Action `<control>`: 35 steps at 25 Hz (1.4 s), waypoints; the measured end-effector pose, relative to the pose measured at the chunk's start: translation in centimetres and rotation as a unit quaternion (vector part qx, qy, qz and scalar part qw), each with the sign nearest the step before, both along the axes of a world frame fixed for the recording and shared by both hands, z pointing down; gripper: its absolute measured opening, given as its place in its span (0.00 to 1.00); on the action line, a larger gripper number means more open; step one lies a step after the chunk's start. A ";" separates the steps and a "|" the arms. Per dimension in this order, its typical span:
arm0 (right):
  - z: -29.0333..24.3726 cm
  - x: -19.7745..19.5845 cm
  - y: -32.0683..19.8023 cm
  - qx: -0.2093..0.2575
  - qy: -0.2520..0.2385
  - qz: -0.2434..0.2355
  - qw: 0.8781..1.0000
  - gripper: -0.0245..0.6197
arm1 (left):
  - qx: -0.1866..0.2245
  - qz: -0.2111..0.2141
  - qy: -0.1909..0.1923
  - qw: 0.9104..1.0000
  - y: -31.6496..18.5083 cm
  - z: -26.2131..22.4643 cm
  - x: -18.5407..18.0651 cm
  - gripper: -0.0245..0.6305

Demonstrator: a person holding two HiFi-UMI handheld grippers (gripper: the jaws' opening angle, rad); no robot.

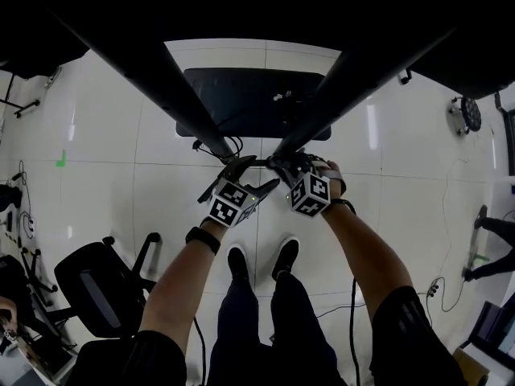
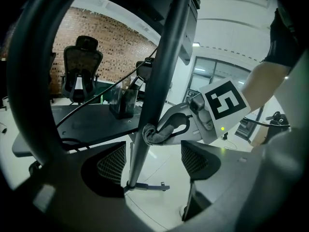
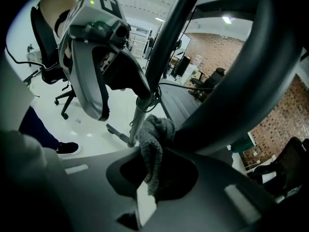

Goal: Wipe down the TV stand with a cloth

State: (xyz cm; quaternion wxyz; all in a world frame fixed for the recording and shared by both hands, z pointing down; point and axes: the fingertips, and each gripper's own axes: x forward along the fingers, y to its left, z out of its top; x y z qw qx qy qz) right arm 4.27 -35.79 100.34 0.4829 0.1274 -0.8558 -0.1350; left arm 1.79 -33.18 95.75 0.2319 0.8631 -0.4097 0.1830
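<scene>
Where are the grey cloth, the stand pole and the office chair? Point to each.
grey cloth (image 3: 153, 149), right gripper view, its bunched middle.
stand pole (image 2: 161, 81), left gripper view, mid-shaft.
office chair (image 1: 90, 286), head view, its seat.

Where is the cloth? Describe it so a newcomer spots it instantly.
From the dark stand base on the white floor, follow the right-hand black pole to the right gripper. Shut in its jaws and pressed to that pole is the cloth: a small grey, fuzzy wad, the only soft thing among smooth, hard parts.
</scene>
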 end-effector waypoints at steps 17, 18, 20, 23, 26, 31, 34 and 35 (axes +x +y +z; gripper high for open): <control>-16.4 -1.2 9.4 -0.061 -0.201 0.112 0.971 0.08 | 0.068 0.014 0.058 0.996 8.1 -14.5 -2.8 0.62; -18.4 -1.3 10.3 -0.059 -0.216 0.117 0.968 0.08 | 0.081 0.012 0.056 0.995 9.1 -16.2 -3.4 0.62; -22.7 -1.3 11.9 -0.052 -0.246 0.133 0.959 0.08 | 0.108 0.010 0.056 0.993 11.1 -19.6 -4.3 0.61; -29.1 -0.9 14.0 -0.034 -0.288 0.161 0.943 0.08 | 0.130 0.008 0.065 0.989 14.5 -24.4 -5.5 0.61; -35.2 0.1 16.2 -0.006 -0.319 0.178 0.931 0.08 | 0.146 0.008 0.073 0.987 17.3 -28.7 -6.3 0.61; -42.2 1.1 21.0 0.016 -0.357 0.189 0.915 0.08 | 0.181 0.016 0.070 0.981 21.7 -34.4 -7.6 0.61; -45.0 2.1 23.9 0.010 -0.385 0.197 0.902 0.08 | 0.198 0.010 0.073 0.978 24.1 -37.3 -7.8 0.61; -45.9 2.4 24.7 0.009 -0.394 0.197 0.898 0.08 | 0.205 0.007 0.075 0.976 24.8 -38.3 -7.6 0.61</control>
